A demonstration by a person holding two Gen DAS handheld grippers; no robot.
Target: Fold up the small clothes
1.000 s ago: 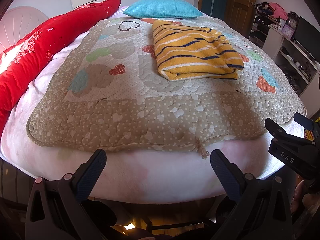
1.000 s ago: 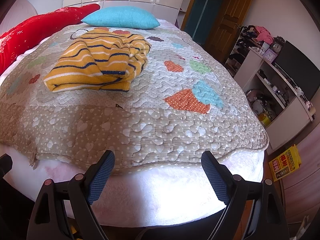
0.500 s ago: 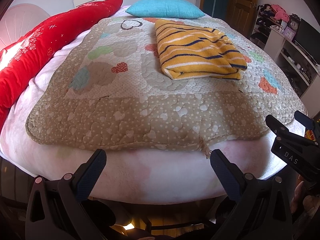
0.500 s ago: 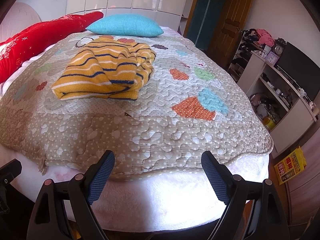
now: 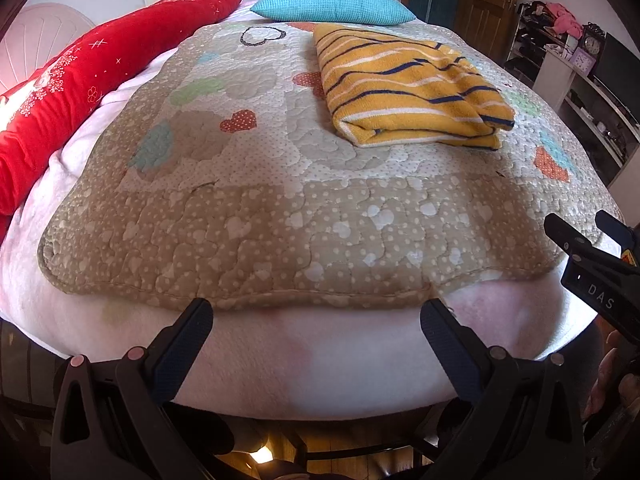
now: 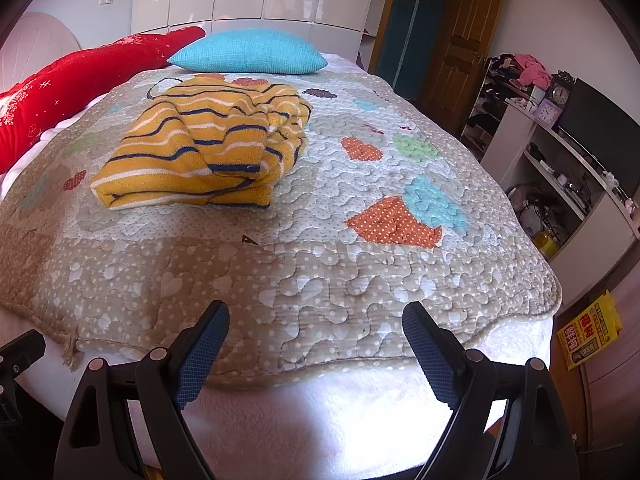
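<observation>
A yellow knit garment [image 5: 408,92] with navy and white stripes lies folded on the quilted bedspread [image 5: 280,208], toward the far middle of the bed. It also shows in the right wrist view [image 6: 208,148], left of centre. My left gripper [image 5: 316,320] is open and empty at the near edge of the bed, well short of the garment. My right gripper [image 6: 316,324] is open and empty over the quilt's near edge. The right gripper's body [image 5: 596,268] shows at the right of the left wrist view.
A long red pillow [image 5: 80,92] lies along the bed's left side. A turquoise pillow [image 6: 248,52] sits at the head. White shelving [image 6: 560,168] with clutter and a dark screen stands to the right. A wooden door [image 6: 456,44] is behind. A yellow package [image 6: 588,332] is on the floor.
Both grippers have moved forward toward the bed and a little higher; the garment looks nearer. The garment has not moved. Both stay open.
</observation>
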